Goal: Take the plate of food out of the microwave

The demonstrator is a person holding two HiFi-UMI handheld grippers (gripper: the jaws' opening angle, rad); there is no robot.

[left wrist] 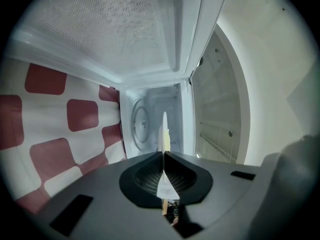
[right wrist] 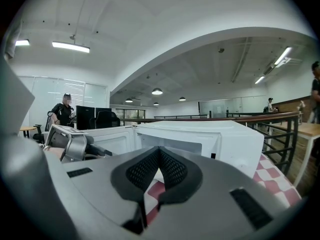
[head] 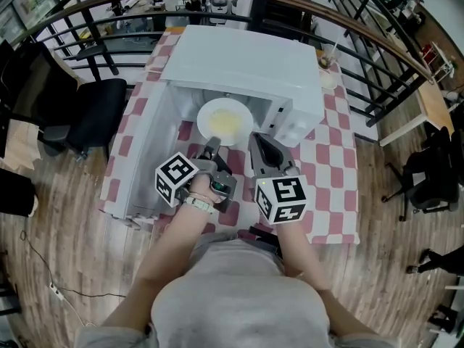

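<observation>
**Left gripper point(left wrist: 163, 156) clamped on the near rim of the round white plate of yellow food point(head: 225, 122).**
Its jaws pinch the thin rim, seen edge-on in its own view. The plate lies at the mouth of the open white microwave oven point(head: 246, 64). The right gripper point(right wrist: 159, 150), jaws together on nothing, points almost level just beside it, above the red-and-white checked tablecloth point(head: 330, 172). Only the head view shows the food.

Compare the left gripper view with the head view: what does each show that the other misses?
Left gripper view only: the left gripper shut on the round white plate, rim edge-on, and the cavity's turntable. Head view only: yellow food on that plate; the right gripper beside it. Both: the open door of the white microwave and the red-and-white checked tablecloth.
</observation>
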